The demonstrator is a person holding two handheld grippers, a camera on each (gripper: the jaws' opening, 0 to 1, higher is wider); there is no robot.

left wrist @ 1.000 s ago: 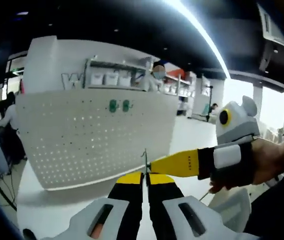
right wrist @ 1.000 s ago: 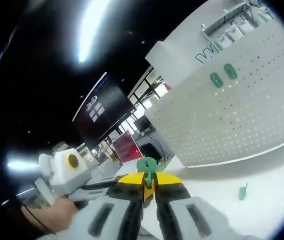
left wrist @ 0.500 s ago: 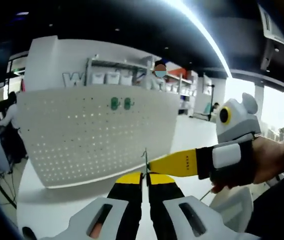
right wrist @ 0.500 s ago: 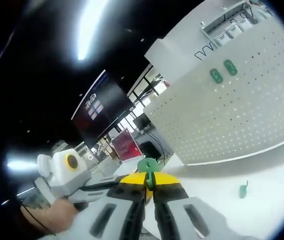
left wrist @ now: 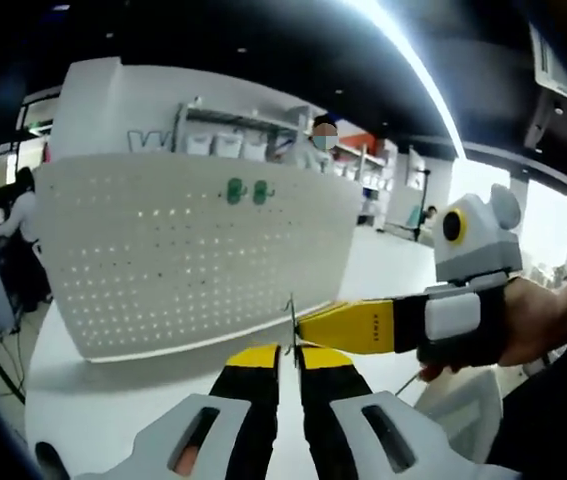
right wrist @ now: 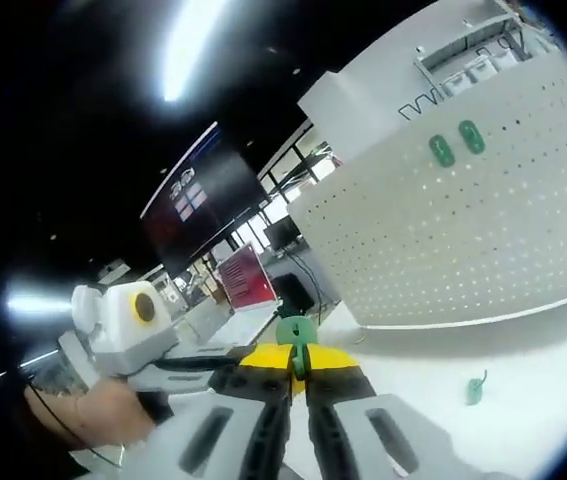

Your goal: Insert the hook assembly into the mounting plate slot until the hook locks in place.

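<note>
Left gripper view: left gripper (left wrist: 288,352) jaws closed on a thin metal hook wire (left wrist: 292,318) that sticks up from between the yellow tips. The right gripper (left wrist: 308,326) comes in from the right, held by a person's hand (left wrist: 533,318), its yellow tip meeting the wire just above the left jaws. Behind stands a white pegboard (left wrist: 173,255) on the white bench (left wrist: 113,410), with two green plates (left wrist: 247,191) mounted near its top edge.

Right gripper view: the right gripper's jaws are pinched together on a green plate with a rounded top (right wrist: 294,333). The left gripper (right wrist: 188,372) shows at lower left in the person's other hand (right wrist: 88,415), its tip reaching toward the held plate; contact point too small to tell. The pegboard appears tilted here, the same two green plates near its upper part. A loose green hook piece (right wrist: 474,388) lies on the bench well in front of the board, apart from both grippers.

Room: dark ceiling with a long light strip (left wrist: 418,75), shelves with white bins (left wrist: 218,140) behind the board, a person (left wrist: 315,145) standing by them, a dark screen (right wrist: 203,215) and red sign (right wrist: 246,278) in the right gripper view, bright windows beyond
</note>
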